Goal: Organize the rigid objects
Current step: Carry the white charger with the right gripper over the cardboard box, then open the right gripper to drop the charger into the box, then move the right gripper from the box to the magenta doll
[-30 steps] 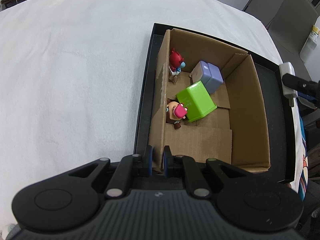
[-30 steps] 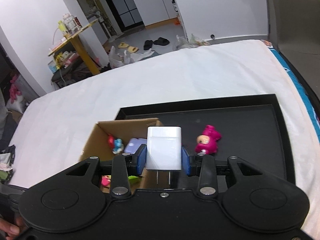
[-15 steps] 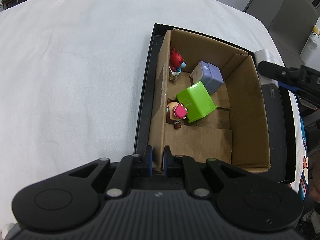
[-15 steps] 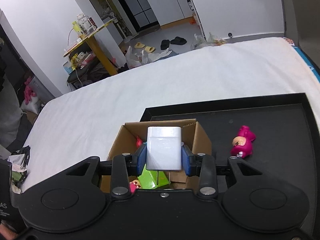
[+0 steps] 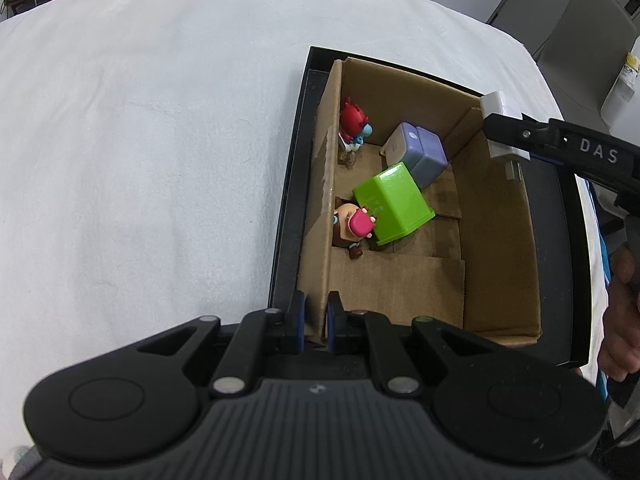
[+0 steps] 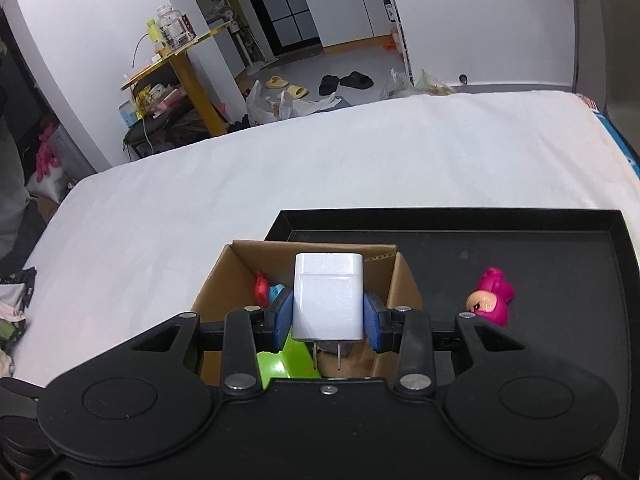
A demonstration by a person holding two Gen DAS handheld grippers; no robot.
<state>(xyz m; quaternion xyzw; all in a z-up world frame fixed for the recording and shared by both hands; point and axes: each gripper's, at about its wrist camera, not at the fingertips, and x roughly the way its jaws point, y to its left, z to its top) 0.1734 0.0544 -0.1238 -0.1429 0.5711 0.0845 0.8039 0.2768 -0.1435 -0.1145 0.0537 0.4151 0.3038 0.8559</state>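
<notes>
A cardboard box (image 5: 500, 240) stands in a black tray (image 5: 560, 240) on a white cloth. Inside lie a green block (image 5: 394, 204), a purple charger (image 5: 420, 152), a red figure (image 5: 352, 120) and a pink-faced figure (image 5: 354, 226). My left gripper (image 5: 314, 322) is shut on the box's left wall near its front corner. My right gripper (image 6: 328, 318) is shut on a white plug charger (image 6: 328, 298), held over the box's far right corner; the charger also shows in the left wrist view (image 5: 500, 124). A magenta figure (image 6: 490, 298) lies on the tray outside the box.
The black tray (image 6: 560, 240) lies on the white cloth-covered table (image 5: 140, 140). A person's hand (image 5: 620, 312) shows at the right edge. Beyond the table are a yellow side table (image 6: 180, 56) and slippers on the floor.
My right gripper has carried the white charger left, from beside the tray to above the box's far right corner. The left gripper and box have not moved.
</notes>
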